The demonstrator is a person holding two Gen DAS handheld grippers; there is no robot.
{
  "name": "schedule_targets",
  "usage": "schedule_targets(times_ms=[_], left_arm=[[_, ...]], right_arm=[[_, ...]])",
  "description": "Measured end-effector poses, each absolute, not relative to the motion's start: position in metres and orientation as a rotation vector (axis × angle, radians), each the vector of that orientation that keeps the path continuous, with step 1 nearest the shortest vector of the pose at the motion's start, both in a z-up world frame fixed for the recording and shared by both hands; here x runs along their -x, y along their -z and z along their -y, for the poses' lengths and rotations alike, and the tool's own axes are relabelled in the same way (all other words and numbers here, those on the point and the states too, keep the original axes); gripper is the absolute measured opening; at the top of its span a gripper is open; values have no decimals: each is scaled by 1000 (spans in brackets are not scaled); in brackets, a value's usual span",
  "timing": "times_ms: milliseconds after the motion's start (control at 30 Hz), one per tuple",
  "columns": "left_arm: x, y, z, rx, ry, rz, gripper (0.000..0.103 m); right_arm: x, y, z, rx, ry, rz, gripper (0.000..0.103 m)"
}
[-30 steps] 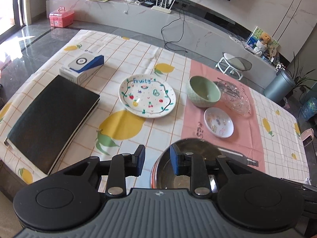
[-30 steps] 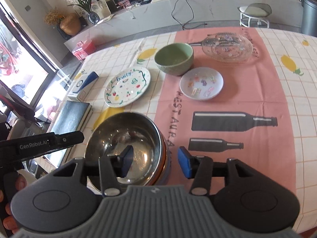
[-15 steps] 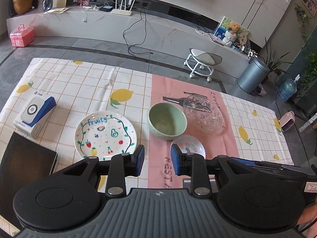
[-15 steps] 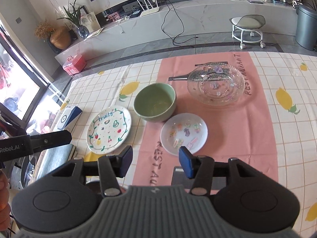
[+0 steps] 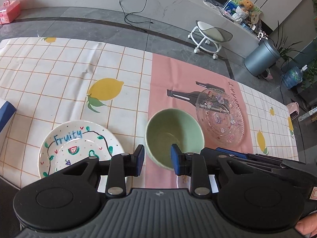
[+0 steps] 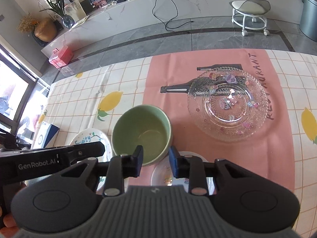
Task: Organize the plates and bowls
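Observation:
A pale green bowl (image 5: 174,132) (image 6: 141,130) stands upright on the pink mat. My left gripper (image 5: 157,159) straddles its near left rim, one finger outside and one inside, with the pads not pressing. My right gripper (image 6: 155,159) straddles the near right rim and its jaws are closing on the wall, with a gap still showing. A "Fruity" painted plate (image 5: 79,146) (image 6: 93,136) lies left of the bowl. A clear glass plate (image 5: 220,117) (image 6: 227,105) lies to its right. A small white sticker plate (image 6: 164,176) sits mostly hidden under the right gripper.
A blue and white box (image 6: 46,134) sits at the table's left. The lemon-print tablecloth (image 5: 69,75) stretches bare behind the dishes to the far edge. A wheeled stool (image 5: 210,35) and a grey bin (image 5: 261,59) stand on the floor beyond.
Both grippers have moved forward over the table, from the steel bowl near the front edge to the green bowl. The steel bowl has left view. The right jaws have narrowed.

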State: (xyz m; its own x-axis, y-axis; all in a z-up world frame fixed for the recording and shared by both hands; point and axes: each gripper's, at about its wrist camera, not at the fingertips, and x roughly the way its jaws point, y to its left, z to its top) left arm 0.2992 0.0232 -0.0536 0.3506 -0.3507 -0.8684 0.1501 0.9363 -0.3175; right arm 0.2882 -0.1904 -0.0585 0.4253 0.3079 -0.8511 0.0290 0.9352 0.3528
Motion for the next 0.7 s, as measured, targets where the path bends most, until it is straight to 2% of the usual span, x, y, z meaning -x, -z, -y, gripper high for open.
schedule_targets(times_ms=[267, 467, 700], left_arm=[[-326, 86, -13, 180, 293, -1242, 32], [-330, 98, -14, 177, 274, -1257, 15], [-330, 100, -11, 173, 266, -1253, 9]], right_arm=[[-322, 92, 190, -335, -152, -1190, 22], [-329, 104, 191, -339, -152, -1217, 14], [-333, 113, 192, -384, -154, -1241, 9]])
